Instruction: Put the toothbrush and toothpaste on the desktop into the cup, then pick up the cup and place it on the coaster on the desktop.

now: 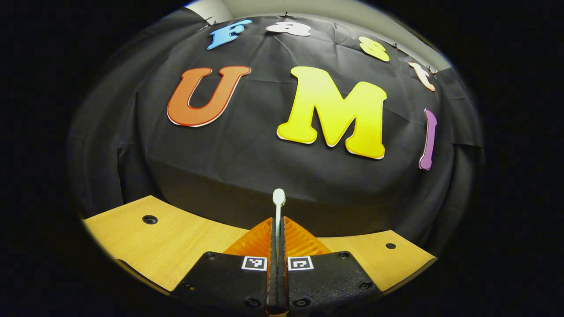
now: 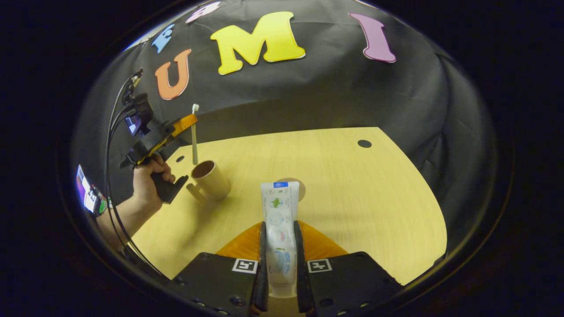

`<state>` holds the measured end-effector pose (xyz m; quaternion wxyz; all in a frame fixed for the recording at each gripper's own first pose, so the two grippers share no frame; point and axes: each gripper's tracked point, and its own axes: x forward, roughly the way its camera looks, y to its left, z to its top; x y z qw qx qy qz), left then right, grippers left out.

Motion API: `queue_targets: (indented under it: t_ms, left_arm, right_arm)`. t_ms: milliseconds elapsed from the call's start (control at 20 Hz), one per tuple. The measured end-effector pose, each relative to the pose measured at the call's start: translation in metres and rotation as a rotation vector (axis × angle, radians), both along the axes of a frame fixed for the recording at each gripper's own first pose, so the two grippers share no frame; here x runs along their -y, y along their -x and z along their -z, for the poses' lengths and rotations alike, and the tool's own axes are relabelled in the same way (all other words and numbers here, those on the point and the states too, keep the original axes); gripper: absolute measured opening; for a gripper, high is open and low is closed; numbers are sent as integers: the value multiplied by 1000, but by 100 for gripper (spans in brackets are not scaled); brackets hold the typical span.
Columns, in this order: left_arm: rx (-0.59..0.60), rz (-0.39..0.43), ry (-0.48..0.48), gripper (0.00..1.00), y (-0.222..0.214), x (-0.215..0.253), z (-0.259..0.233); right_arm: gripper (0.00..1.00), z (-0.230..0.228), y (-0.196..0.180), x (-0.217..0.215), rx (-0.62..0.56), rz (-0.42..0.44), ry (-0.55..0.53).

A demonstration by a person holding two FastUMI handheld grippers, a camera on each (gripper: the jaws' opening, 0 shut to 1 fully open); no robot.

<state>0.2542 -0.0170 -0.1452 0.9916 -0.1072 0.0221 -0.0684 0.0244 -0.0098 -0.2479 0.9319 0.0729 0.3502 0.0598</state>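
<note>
My left gripper (image 1: 278,240) is clamped on the toothbrush (image 1: 278,202), held upright above the cup (image 2: 211,178) (cup stands on the desk (image 2: 352,185)). My right gripper (image 2: 279,246) is clamped on the toothpaste (image 2: 278,220), with the coaster (image 2: 301,188) just behind it.

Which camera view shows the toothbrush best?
The right gripper view: the toothbrush hangs upright over the cup, held by the left gripper. The left gripper view gives just its head and neck.
</note>
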Motion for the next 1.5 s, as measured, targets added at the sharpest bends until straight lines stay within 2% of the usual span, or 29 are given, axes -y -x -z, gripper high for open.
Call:
queue_targets:
  t_ms: [300,450,750,800,850,900,950,1000,1050,1150,1200,1500]
  left_arm:
    - [-50,-34,-1,4,0,-11,29]
    - [4,-14,-3,6,6,-5,19]
    - [-45,-3,0,9,21,-2,30]
    - [-60,-13,-4,36,20,-1,36]
    - [-78,-23,-18,29,31,-3,39]
    - [-87,-28,-28,58,37,-2,42]
    - [-91,-30,-30,49,42,-2,42]
    - [-93,-30,-27,72,48,-2,42]
    - [-90,-36,-27,64,54,-2,39]
    - [-83,-47,-41,73,63,-6,33]
    - [-77,-56,-49,83,69,-9,29]
    - [-64,-79,-112,85,100,-31,13]
  right_arm:
    - [25,0,-3,-7,3,3,2]
    - [26,1,-3,-13,2,-2,3]
    - [26,-3,5,-22,21,-12,5]
    - [26,-4,6,-23,23,-14,7]
    - [26,-4,7,-23,25,-15,6]
    - [26,-5,8,-24,28,-17,3]
    - [26,-7,9,-25,34,-21,3]
    - [26,-10,8,-27,42,-27,4]
    - [26,-13,8,-29,51,-32,5]
    - [26,-17,8,-33,65,-41,0]
    - [26,-20,7,-35,72,-45,-1]
    - [26,-37,0,-62,125,-98,-18]
